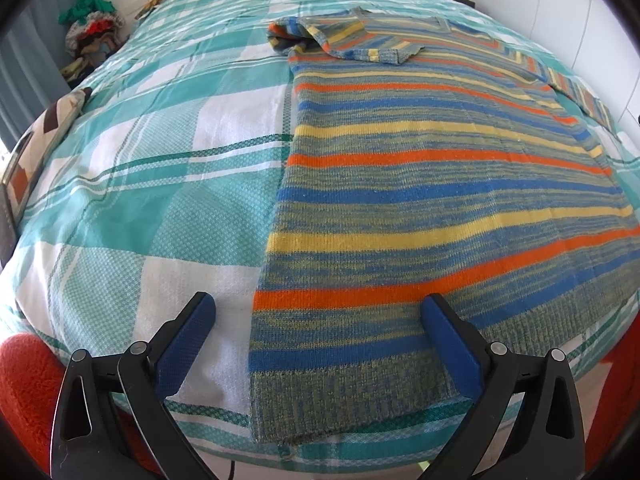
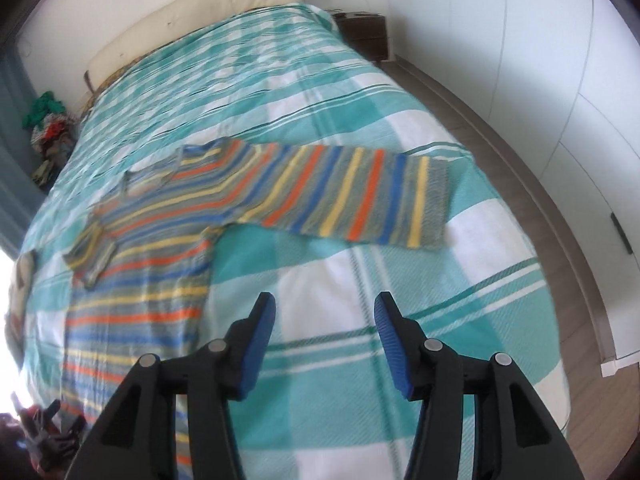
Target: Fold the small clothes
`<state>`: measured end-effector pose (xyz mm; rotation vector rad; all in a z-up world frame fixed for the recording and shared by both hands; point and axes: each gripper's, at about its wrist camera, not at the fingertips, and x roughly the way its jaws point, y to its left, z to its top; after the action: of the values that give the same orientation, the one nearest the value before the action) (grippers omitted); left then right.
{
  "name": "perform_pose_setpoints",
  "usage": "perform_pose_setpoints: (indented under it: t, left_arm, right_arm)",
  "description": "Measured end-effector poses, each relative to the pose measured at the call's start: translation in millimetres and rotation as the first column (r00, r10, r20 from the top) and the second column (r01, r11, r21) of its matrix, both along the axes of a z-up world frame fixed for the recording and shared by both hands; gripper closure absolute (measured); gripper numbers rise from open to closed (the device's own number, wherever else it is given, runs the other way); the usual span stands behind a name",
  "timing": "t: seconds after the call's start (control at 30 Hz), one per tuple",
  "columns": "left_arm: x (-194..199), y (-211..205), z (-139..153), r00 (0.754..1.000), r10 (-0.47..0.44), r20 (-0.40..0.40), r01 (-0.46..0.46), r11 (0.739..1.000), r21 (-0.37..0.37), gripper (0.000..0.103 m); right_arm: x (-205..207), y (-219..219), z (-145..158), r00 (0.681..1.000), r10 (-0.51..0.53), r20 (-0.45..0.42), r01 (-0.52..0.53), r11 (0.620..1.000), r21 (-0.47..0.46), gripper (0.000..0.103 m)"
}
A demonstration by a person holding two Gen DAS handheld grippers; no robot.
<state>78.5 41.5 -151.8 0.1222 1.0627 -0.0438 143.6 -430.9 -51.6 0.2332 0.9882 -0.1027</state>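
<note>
A bed [image 2: 360, 128] with a teal and white checked cover fills both views, stretching away ahead of each gripper. A cream headboard [image 2: 192, 12] stands at its far end, and a dark bedside cabinet [image 2: 362, 34] sits far ahead and to the right of the right gripper. A heap of clothes [image 1: 94, 34] lies off the far left edge of the bed.

A striped knitted sweater [image 1: 420, 184] lies flat on the cover, in bands of orange, blue and yellow. From the left gripper [image 1: 318, 316] its hem sits directly below and between the fingers, the body running away ahead and to the right. One sleeve [image 1: 340, 36] is folded across the chest at the far end. The other sleeve [image 2: 356, 196] lies stretched out sideways, ahead of the right gripper [image 2: 324, 316].

The left gripper hangs over the hem with its jaws spread wide, nothing pinched. The right gripper's jaws stand apart over bare cover, released and empty, with the sweater's body to their left.
</note>
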Motion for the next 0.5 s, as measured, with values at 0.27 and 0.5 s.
perform_pose_setpoints:
  t: [0.27, 0.5]
  left_arm:
    - [3, -1, -2, 1.0, -0.012, -0.018, 0.012, 1.0, 0.013, 0.0]
    - [3, 1, 0, 0.999, -0.026, -0.037, 0.026, 1.0, 0.002, 0.001]
  right_arm:
    - [-72, 111, -25, 0.976, 0.217, -0.016, -0.217, 0.976, 0.006, 0.048]
    - [-83, 177, -56, 0.916, 0.392, -0.081, -0.394, 0.919, -0.001, 0.045]
